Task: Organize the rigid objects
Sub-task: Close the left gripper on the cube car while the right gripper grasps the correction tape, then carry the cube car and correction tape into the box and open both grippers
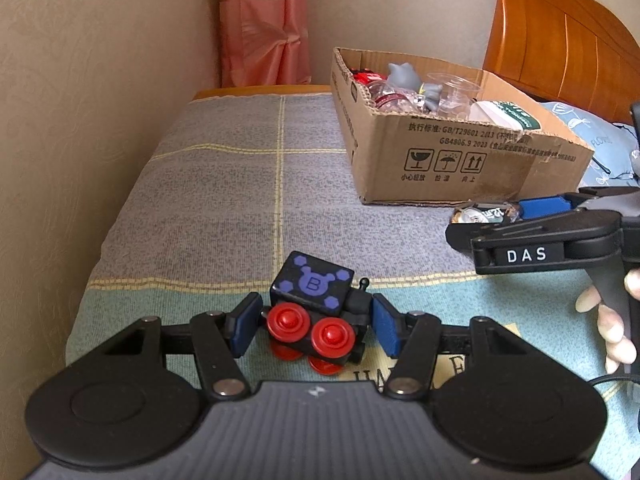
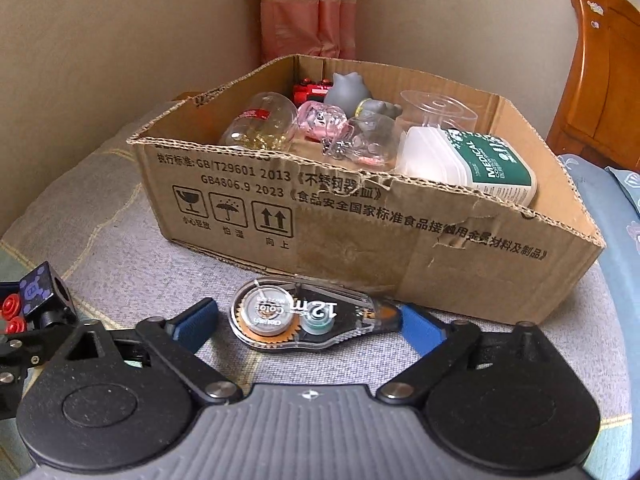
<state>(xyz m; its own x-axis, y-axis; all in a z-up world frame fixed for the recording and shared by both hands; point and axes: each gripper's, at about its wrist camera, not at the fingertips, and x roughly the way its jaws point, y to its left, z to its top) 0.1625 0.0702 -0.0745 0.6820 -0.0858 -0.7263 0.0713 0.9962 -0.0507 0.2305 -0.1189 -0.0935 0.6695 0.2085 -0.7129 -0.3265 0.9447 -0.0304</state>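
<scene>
A black toy train (image 1: 316, 300) with red wheels and a purple "B" block lies tipped on its side on the bed cover. My left gripper (image 1: 314, 328) is shut on it, a blue pad against each end. The train also shows at the left edge of the right wrist view (image 2: 36, 292). A clear correction tape dispenser (image 2: 304, 316) marked "12m" lies flat before the cardboard box (image 2: 360, 240). My right gripper (image 2: 308, 312) is open around it: the right pad (image 2: 420, 326) meets its tip, the left pad (image 2: 196, 320) stands off. The left wrist view shows the dispenser (image 1: 480, 214) too.
The open box (image 1: 460, 160) holds several items: a grey figure (image 2: 346, 88), clear cups, a red toy, a glass bottle, a medical cotton pack (image 2: 492, 168). A wall runs along the left, a curtain (image 1: 264, 24) hangs behind, a wooden headboard (image 1: 560, 32) and blue pillow stand right. A person's fingers (image 1: 612, 332) hold the right gripper.
</scene>
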